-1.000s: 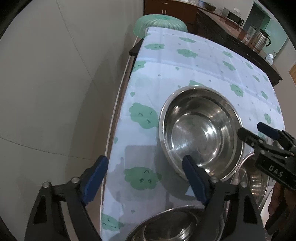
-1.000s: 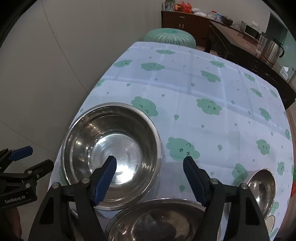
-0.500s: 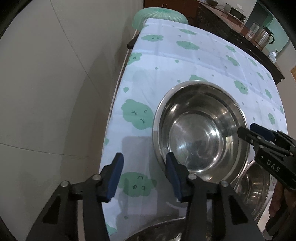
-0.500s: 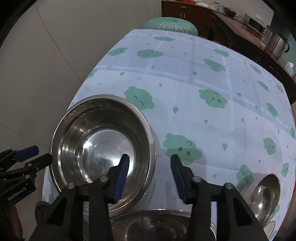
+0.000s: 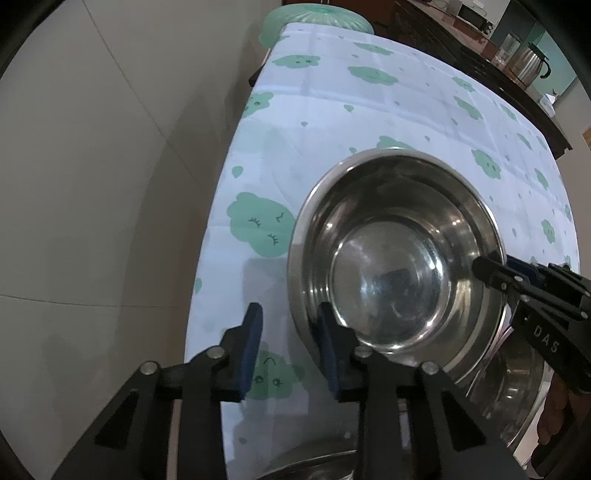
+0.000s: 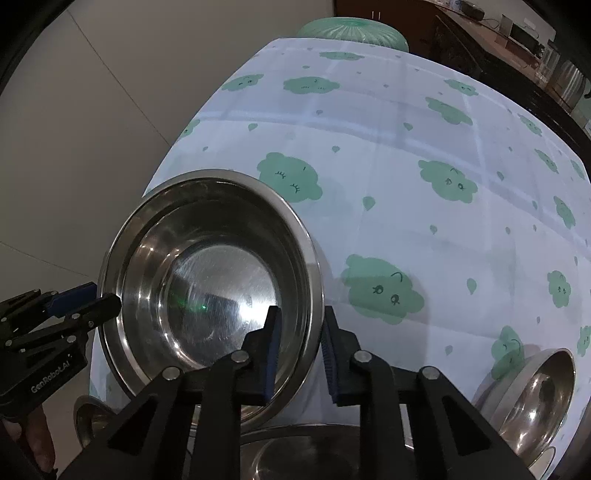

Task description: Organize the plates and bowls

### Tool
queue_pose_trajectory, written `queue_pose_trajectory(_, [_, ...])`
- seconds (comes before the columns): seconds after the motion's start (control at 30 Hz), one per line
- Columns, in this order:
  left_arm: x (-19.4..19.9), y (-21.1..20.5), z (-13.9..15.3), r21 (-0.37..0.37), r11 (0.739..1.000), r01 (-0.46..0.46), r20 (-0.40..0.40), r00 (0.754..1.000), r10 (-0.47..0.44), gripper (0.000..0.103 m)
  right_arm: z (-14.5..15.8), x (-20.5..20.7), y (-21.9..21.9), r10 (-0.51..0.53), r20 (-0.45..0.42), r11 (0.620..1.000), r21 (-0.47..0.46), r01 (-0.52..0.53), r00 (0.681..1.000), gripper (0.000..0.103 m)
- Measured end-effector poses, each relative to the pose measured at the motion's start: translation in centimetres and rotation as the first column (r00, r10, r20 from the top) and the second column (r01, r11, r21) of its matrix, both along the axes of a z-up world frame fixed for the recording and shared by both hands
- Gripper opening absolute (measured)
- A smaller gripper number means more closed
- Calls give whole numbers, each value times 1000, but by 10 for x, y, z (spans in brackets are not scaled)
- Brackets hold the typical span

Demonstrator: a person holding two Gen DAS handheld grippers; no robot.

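Steel is filling both of my views: the large steel bowl [image 5: 397, 258] is sitting near the left edge of the cloud-print tablecloth [image 5: 369, 103], tipped so that its mouth is facing my cameras rather than lying flat. I am closing my right gripper [image 6: 298, 356] over the bowl's near right rim, one blue pad inside the wall and the other outside, the gap narrowed down to the metal, so it is gripping the bowl. My left gripper [image 5: 288, 350] is standing narrow too, its right finger lying against the outside of the bowl's left rim; I cannot tell whether its pads are pinching the rim or closing on air beside it. Just below the big bowl, a second steel bowl [image 6: 314, 458] is showing at the bottom of the right view, and a small steel bowl [image 6: 535, 398] is resting at the right edge of the cloth. Beyond the table's far end a green stool [image 6: 351, 31] is standing, with a dark sideboard [image 5: 461, 51] carrying a kettle [image 5: 528, 64].
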State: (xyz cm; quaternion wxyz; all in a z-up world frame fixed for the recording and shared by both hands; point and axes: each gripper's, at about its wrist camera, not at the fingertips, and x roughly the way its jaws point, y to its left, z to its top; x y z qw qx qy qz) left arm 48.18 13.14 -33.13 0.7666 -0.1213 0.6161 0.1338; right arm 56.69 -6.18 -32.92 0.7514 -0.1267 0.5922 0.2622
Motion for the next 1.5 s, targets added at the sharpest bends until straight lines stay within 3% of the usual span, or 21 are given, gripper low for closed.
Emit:
queue_pose_trajectory(0.2, [3, -5, -1, 4, 1000, 19, 3, 1000, -19, 13, -3, 2, 0, 3, -15, 1000, 10, -3, 1000, 20])
queue_pose_trajectory(0.73, [2, -6, 2, 28, 1000, 0, 9, 1000, -1, 12, 0, 0, -3, 14, -19, 1000, 22, -14, 1000, 14])
queue_pose_trajectory(1.5, [-16, 1, 43, 71, 997, -18, 61, 998, 14, 12, 37, -9, 6, 35, 31, 997, 61, -37, 999, 15])
